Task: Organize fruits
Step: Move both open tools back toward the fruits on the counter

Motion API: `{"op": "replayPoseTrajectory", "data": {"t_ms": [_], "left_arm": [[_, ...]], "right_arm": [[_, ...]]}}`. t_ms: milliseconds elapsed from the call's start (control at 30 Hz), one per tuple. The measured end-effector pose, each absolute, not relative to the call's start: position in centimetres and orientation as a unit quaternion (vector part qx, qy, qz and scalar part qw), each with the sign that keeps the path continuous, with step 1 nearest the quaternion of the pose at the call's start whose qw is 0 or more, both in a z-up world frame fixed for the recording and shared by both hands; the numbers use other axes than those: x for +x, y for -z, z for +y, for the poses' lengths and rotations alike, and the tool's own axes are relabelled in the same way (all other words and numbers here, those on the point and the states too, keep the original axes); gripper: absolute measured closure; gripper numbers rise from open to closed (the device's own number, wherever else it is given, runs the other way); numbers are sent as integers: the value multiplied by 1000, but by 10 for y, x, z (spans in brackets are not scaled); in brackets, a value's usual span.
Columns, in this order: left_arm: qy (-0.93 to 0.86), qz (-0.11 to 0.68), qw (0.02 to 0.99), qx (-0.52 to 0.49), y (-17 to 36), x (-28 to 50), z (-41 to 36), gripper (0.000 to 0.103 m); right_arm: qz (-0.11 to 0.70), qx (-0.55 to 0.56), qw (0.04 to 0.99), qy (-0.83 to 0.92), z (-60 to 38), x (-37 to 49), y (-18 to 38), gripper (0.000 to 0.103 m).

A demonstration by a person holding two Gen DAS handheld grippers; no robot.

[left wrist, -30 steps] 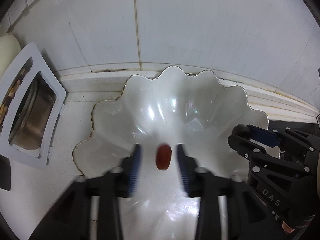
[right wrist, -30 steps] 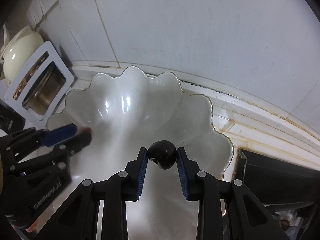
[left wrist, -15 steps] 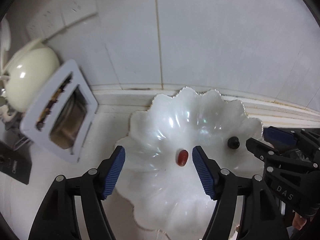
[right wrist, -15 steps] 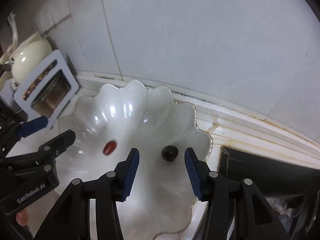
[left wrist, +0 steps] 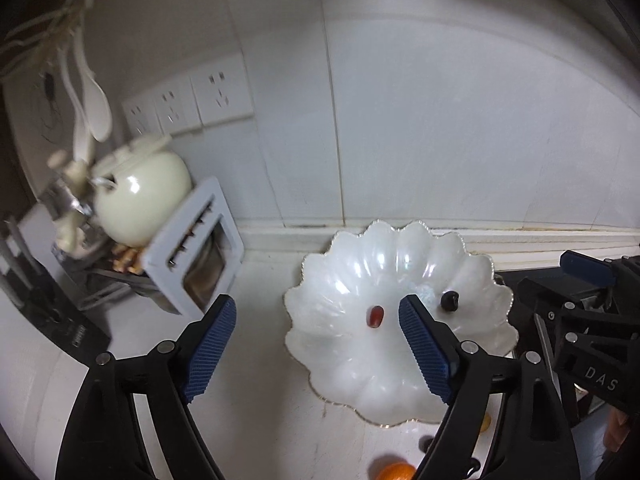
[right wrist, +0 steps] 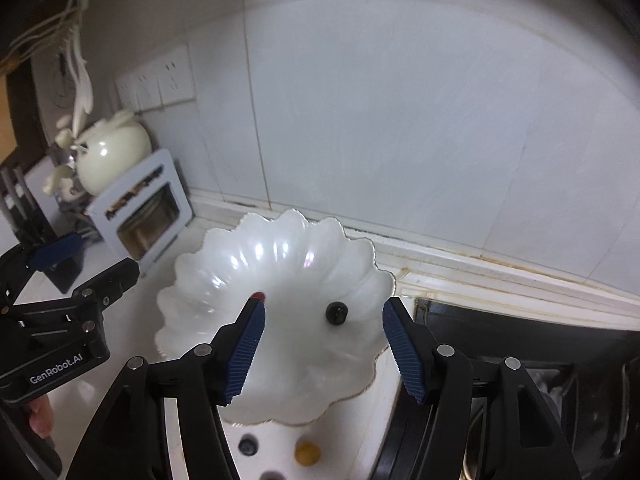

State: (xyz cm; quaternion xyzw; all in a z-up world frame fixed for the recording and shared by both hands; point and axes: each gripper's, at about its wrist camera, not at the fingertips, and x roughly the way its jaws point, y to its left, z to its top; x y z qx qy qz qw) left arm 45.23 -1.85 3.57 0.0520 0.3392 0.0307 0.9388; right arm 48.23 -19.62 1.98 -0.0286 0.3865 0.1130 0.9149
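White countertop runs under a white tiled wall, with a dark hob at the right edge; loose fruits lie on the near counter, just short of the dish: an orange fruit (left wrist: 394, 471), a small yellow fruit (right wrist: 307, 452) and a dark berry (right wrist: 247, 445), so the sorting looks unfinished; these sit low in both views, partly behind the gripper arms, so a blind reach could knock one off toward the hob.

Nearest the cameras, the left gripper (left wrist: 316, 354) has just been opening and stands wide with nothing between its blue pads; the right gripper (right wrist: 322, 350) has likewise been opening and holds nothing.

Beyond them the scalloped white dish (left wrist: 472, 264) holds a red oval fruit (left wrist: 376, 317) near its middle and a dark round fruit (left wrist: 449, 300) to its right; both are small and smooth on a glossy, sloped surface, so a nudge to the rim would likely set them rolling; the dish sits close to the hob edge, and a bump there could tip it.

Farther left, a white slotted rack (left wrist: 196, 248) and a cream teapot (left wrist: 144, 196) crowd the counter; a wide leftward swing risks clipping them.
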Motion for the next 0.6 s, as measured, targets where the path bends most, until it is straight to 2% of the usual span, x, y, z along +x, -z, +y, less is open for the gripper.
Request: {"op": "replayPoseTrajectory", "data": {"t_ms": [233, 600], "left_arm": [[-35, 283, 956, 68, -62, 399, -18, 14], [-25, 257, 964, 63, -69, 334, -9, 12]], "right_arm": [[346, -26, 931, -109, -193, 439, -42, 40], [301, -38, 947, -104, -187, 365, -59, 38]]}}
